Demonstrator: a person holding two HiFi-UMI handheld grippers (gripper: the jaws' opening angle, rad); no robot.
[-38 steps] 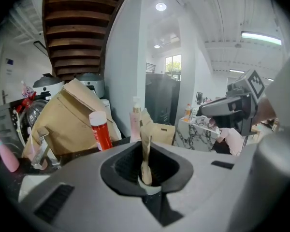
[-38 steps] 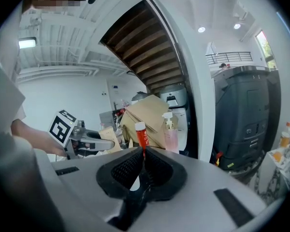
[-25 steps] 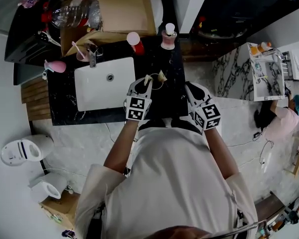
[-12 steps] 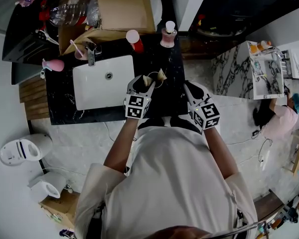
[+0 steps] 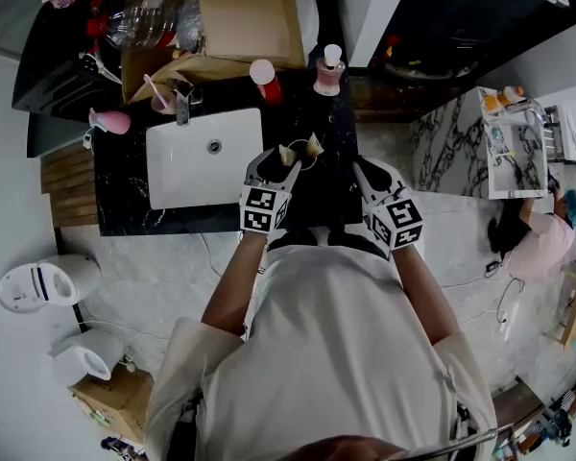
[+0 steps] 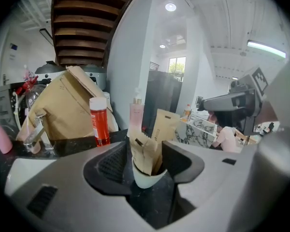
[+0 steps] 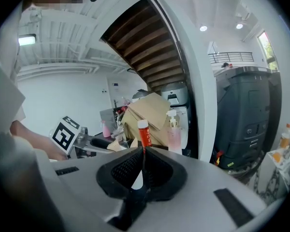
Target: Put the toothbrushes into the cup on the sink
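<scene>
Cup (image 6: 147, 179) holding wrapped toothbrushes (image 6: 143, 151) sits between the left gripper (image 6: 145, 154) jaws, just opened wide; I'd back straight off the cup. Right gripper (image 7: 141, 154) is pressed together, empty.

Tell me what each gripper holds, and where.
Nothing is held. The left gripper has just been opening its jaws, which stand clear of the cup between them; the right gripper is shut, empty.

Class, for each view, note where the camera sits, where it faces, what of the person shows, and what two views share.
Head view: on head, facing steeply down at sink; shoulders, arms show.
Left gripper view: on left gripper, facing cup between just-opened jaws.
Right gripper view: on shut right gripper, facing box; forearm shows.
Shared: red bottle, both gripper views.
</scene>
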